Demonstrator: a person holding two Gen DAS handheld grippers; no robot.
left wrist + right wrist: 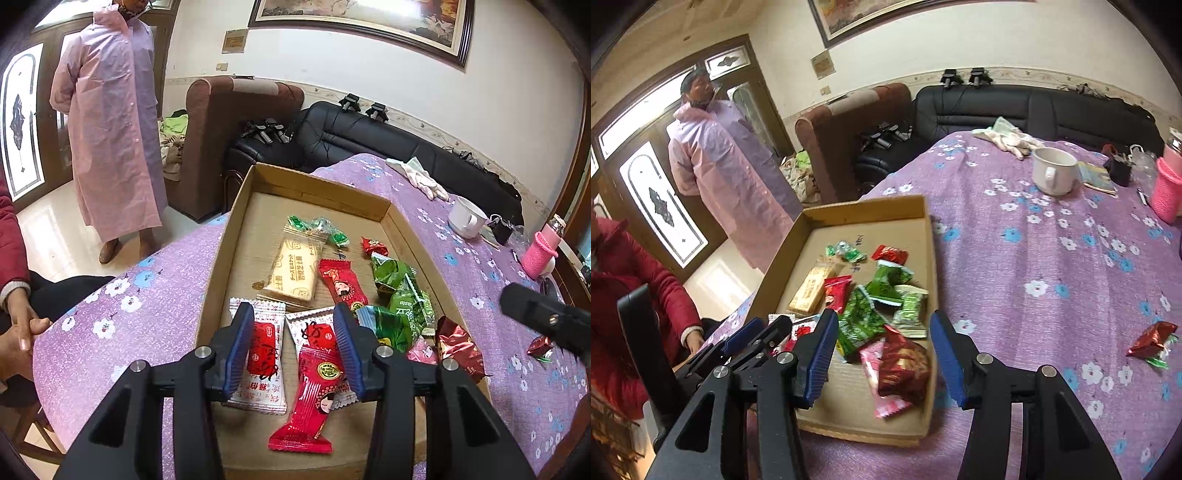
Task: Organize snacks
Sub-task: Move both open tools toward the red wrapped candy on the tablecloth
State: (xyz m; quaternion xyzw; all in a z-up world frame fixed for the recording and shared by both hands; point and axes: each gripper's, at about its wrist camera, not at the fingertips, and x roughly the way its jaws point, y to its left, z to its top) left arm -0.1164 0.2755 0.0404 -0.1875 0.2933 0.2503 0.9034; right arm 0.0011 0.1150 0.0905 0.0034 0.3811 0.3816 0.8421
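A shallow cardboard box (236,206) (864,210) lies on the purple flowered tablecloth and holds several wrapped snacks. My left gripper (293,347) hovers open over the box's near end. A red packet (306,398) and a white-and-red packet (262,362) lie flat below its blue pads, untouched. My right gripper (882,354) is open above the box's near right corner. A dark red foil packet (903,365) and a pink one (875,369) rest under it. Another dark red foil snack (1152,339) (540,347) lies loose on the cloth, right of the box.
A white mug (1054,170), a pair of gloves (1012,138) and a pink-sleeved bottle (1167,188) stand at the table's far right. A person in a red jacket (624,280) sits at the left edge. Another person in a pink raincoat (110,129) stands by the door.
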